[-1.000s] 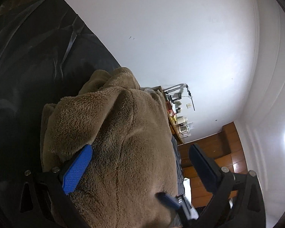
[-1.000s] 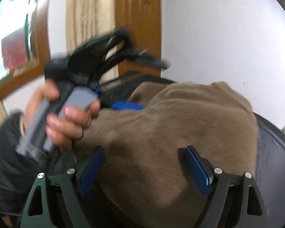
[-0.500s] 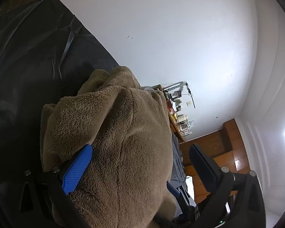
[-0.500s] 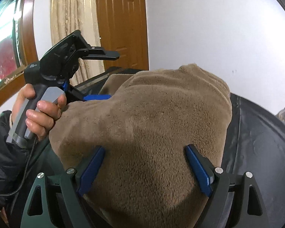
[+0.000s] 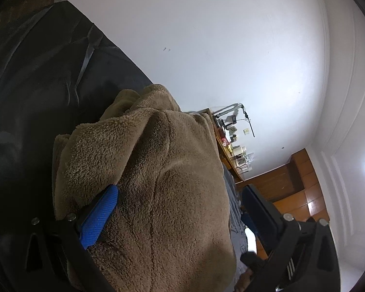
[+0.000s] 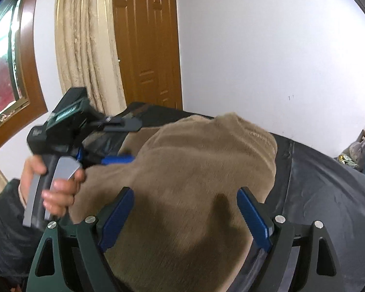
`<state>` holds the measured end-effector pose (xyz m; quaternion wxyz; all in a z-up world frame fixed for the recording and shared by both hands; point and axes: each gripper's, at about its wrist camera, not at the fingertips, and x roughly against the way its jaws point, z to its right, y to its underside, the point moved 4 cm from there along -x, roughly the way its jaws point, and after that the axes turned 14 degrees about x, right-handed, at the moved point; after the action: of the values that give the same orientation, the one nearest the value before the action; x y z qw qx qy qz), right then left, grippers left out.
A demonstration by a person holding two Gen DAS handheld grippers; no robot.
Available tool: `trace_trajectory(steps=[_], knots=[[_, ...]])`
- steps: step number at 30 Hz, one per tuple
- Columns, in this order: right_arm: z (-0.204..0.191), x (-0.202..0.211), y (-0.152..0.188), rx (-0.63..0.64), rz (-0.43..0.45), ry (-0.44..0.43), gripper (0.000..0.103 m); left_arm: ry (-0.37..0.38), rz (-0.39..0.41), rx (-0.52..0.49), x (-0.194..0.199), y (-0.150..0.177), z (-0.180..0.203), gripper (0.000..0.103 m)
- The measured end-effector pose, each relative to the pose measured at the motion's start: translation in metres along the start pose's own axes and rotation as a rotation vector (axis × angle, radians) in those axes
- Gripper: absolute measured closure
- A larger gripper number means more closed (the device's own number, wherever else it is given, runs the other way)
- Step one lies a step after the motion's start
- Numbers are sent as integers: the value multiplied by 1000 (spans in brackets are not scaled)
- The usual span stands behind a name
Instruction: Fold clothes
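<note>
Little has changed in the left wrist view: the brown fleece garment (image 5: 153, 194) still bunches over the black cover (image 5: 36, 97), left gripper (image 5: 180, 206) spread around it. Right wrist view shows the left hand (image 6: 53, 189) lower; right gripper (image 6: 185, 216) spread, garment between, unpinched.

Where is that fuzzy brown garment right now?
The brown fleece garment is heaped on the black sheet, filling the gap between the right tongs; the left tongs straddle it too.
</note>
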<state>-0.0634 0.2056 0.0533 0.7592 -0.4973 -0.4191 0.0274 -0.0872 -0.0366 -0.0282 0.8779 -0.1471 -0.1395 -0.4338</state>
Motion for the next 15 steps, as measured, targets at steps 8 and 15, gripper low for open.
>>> trace_trajectory(steps=[8,15], knots=[[-8,-37,35,45,-107,27,14,9,-10,8,-1,0,0,1],[-15,-42,46,57,-57,88,14,-12,-8,34,11,-2,3,1]])
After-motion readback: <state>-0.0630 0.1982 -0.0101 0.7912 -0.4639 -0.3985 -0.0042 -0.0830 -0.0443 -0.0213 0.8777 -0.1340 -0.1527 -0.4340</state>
